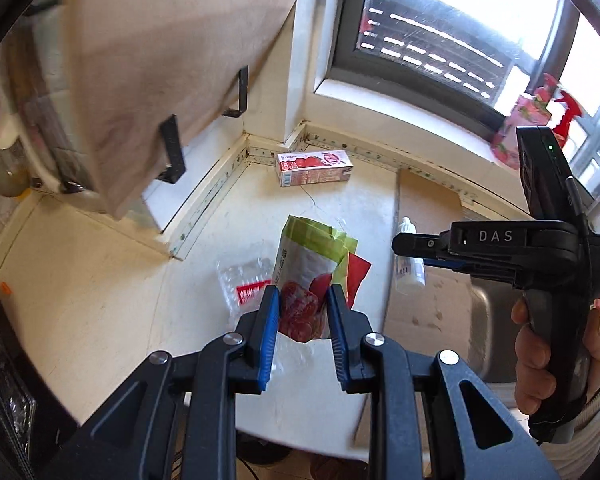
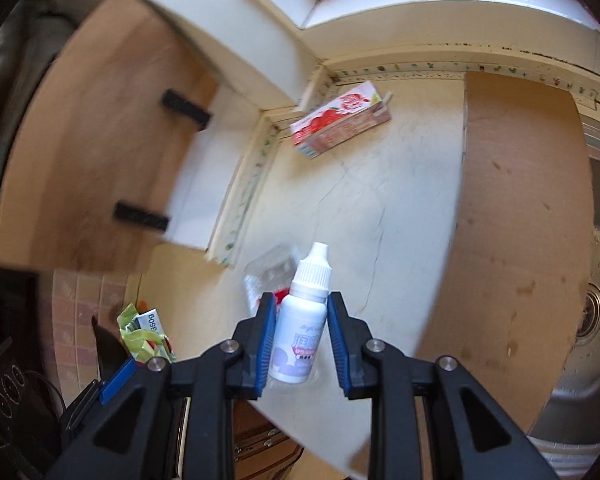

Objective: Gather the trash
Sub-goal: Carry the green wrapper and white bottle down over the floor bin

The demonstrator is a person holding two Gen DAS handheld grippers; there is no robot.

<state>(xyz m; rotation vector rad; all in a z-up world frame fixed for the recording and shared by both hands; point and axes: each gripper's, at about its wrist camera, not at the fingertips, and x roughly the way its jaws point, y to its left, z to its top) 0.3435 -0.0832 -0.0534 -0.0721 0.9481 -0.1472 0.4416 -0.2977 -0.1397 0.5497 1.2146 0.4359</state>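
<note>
**Two pieces of trash held, two left on the counter**

Both grippers carry something, which suits a one-trip haul of rubbish. The left gripper (image 1: 303, 312) is clamped on a snack pouch (image 1: 304, 276) between its blue pads (image 1: 269, 332). The grip sits low on the printed panel, so the green torn top stands up toward twelve o'clock and stays clear of the fingers. A flat, floppy pack like this is best pinched across its face, as it is here.

The right gripper (image 2: 301, 336) grasps a small white dropper bottle (image 2: 302, 320) by its body. The cap points to twelve o'clock beyond the fingertips. Holding the wider body and not the ribbed cap likely keeps the bottle from twisting out. In the left wrist view the same bottle (image 1: 410, 268) hangs under that gripper at three o'clock, with a hand (image 1: 556, 344) wrapped round the grip handle.

Still lying on the counter (image 1: 100, 300) are a red juice carton (image 1: 314, 168), on its side near the back corner at twelve o'clock, and a clear plastic wrapper (image 1: 244, 284) just left of the pouch, at about ten o'clock from the left fingertips. A cardboard sheet (image 2: 516, 220) covers the counter beside the sink (image 2: 596, 320), at three o'clock in the right wrist view.

No bin shows in either view, so where the load goes cannot be told. The carton and wrapper look like the remaining pickups.
</note>
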